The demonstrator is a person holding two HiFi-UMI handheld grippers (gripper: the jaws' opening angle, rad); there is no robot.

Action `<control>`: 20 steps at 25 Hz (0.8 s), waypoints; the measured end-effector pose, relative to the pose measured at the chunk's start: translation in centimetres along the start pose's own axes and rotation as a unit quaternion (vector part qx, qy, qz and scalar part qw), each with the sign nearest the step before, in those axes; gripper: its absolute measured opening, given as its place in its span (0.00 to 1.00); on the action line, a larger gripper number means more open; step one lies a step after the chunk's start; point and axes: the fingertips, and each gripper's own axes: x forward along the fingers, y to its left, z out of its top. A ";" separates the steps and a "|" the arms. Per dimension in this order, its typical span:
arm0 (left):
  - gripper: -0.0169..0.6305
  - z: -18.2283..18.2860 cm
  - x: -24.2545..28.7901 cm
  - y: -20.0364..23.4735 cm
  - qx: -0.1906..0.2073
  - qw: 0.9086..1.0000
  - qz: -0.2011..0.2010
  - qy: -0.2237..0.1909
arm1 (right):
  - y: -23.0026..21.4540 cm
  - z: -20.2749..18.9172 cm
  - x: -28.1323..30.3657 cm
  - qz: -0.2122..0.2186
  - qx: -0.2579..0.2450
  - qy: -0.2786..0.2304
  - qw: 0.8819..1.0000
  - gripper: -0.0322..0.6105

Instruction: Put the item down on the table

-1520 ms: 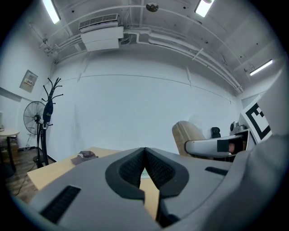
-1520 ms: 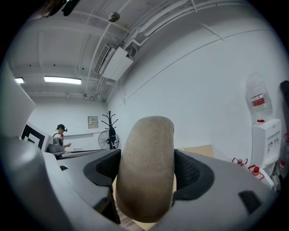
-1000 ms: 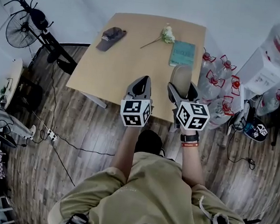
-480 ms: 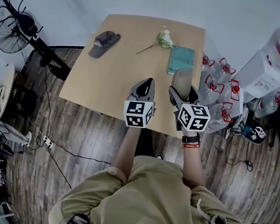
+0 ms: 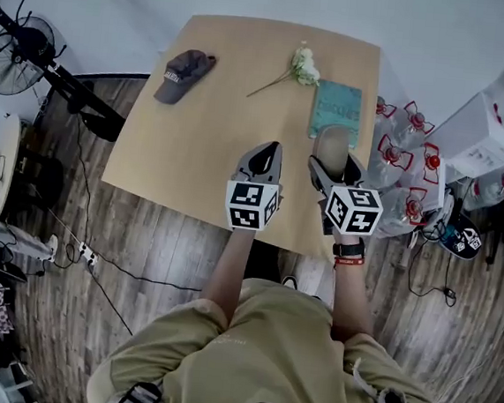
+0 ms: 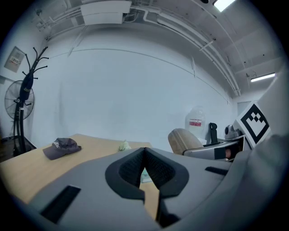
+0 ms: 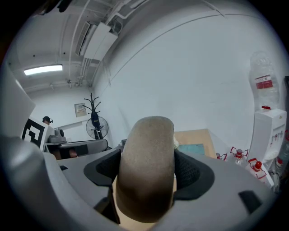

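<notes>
1. Our right gripper (image 7: pixel 146 173) is clamped on the item (image 7: pixel 146 167), a tan, rounded piece that stands upright between the jaws and fills the wide gap between them. It carries no print that we can see.
2. In the head view the item sits over the right side of the table (image 5: pixel 235 106), just on our side of the book (image 5: pixel 336 107). We cannot tell whether it touches the tabletop.
3. Our left gripper (image 6: pixel 144 169) has its jaws together with nothing between them. It is held beside the right one, over the table's near edge.
4. Each gripper bears a marker cube (image 5: pixel 252 205) with black-and-white square patterns and no letters.
5. The teal book lies flat near the table's right edge. Its cover has pale print too small to read.
6. A white flower (image 5: pixel 302 65) lies just left of the book's far end.
7. A grey cap (image 5: pixel 184 64) lies at the far left, well apart. White lettering on its front is not legible.
8. Off the table's right edge stand bottles (image 5: pixel 400 140) with red handles and a dispenser (image 5: pixel 501 105). The jug's red label cannot be read.
</notes>
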 end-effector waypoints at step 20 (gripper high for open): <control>0.06 -3.3 7.2 5.3 0.001 0.999 -0.016 0.041 | -3.1 -4.2 10.2 0.060 -0.114 0.122 0.984 0.63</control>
